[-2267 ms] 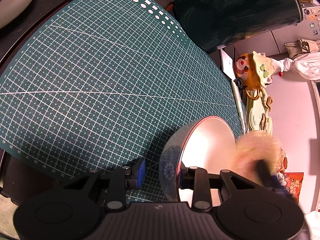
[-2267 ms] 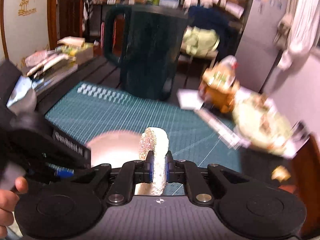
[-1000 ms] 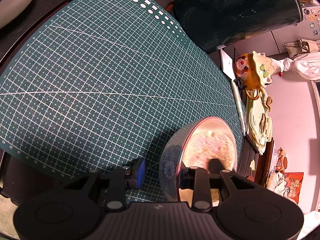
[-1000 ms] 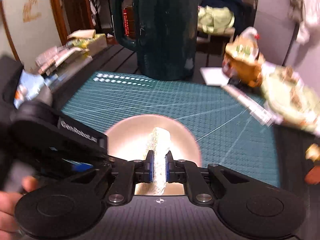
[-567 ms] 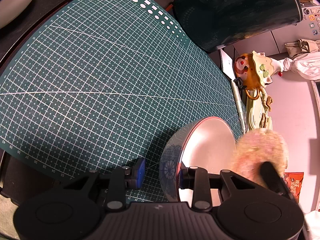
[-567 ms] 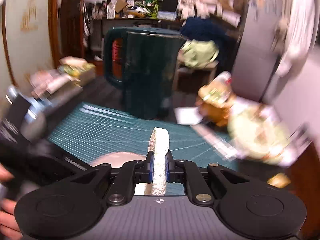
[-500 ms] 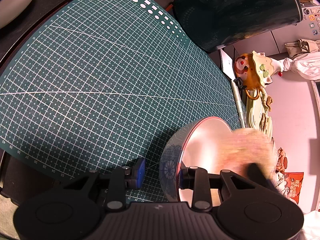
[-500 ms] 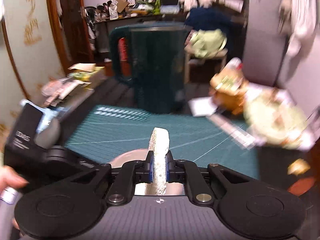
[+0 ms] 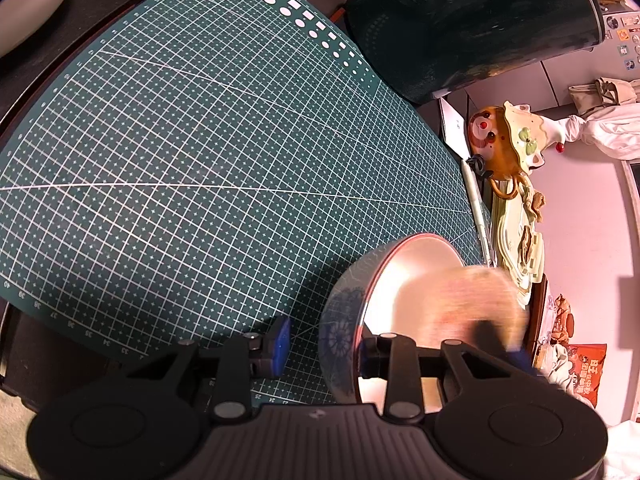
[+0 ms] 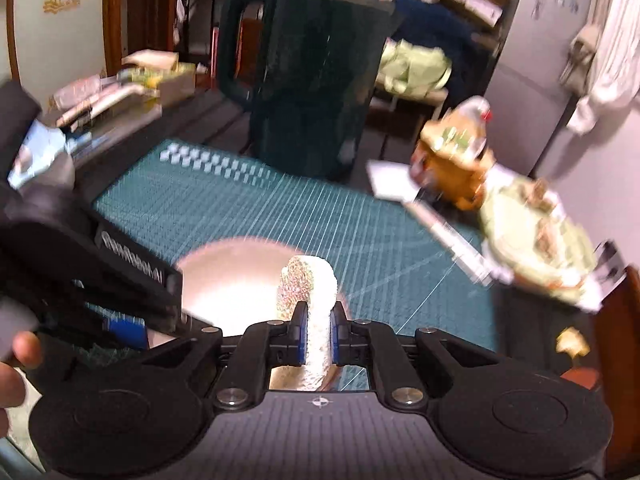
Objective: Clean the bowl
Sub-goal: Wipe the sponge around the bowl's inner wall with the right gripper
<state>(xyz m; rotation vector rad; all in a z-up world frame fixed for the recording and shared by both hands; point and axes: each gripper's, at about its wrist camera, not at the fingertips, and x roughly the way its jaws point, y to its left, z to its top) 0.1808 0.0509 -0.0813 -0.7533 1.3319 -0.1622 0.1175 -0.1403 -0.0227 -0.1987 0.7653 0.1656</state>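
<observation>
Far left in the right wrist view: a hand (image 10: 16,360) at the grip of the left tongs (image 9: 324,344). Set narrow, one blue pad outside the wall of the bowl (image 9: 408,276) and one inside, clamped across the rim. Bowl held tipped on edge above the green cutting mat (image 9: 200,160), hollow turned to the right, likely to open the inside to wiping and to stop any sliding. Outside glazed, with a blue pattern. Inside smooth, pale and glossy, round and shallow. Mat flat, rubbery-looking, ruled with a fine white grid, spread over the dark counter (image 9: 100,12), probably as protection.

Further right, within the hollow: a sponge (image 10: 310,280), blurred in the left wrist view, so probably mid-stroke. Pale, coarse, open-pored, with a sparkly mesh on one face, bent into an arch. Pinched at its lower end by the right tongs (image 10: 318,336), closed tight and squeezing it thin between the pads. Judged as the scrubbing step, not yet finished. Whether pressed on the glaze or just off it, hard to tell.

Behind, a tall dark green jug (image 10: 312,80), hard and shiny. At far right, a ceramic-looking figurine (image 10: 456,160). Both well apart from the work.
</observation>
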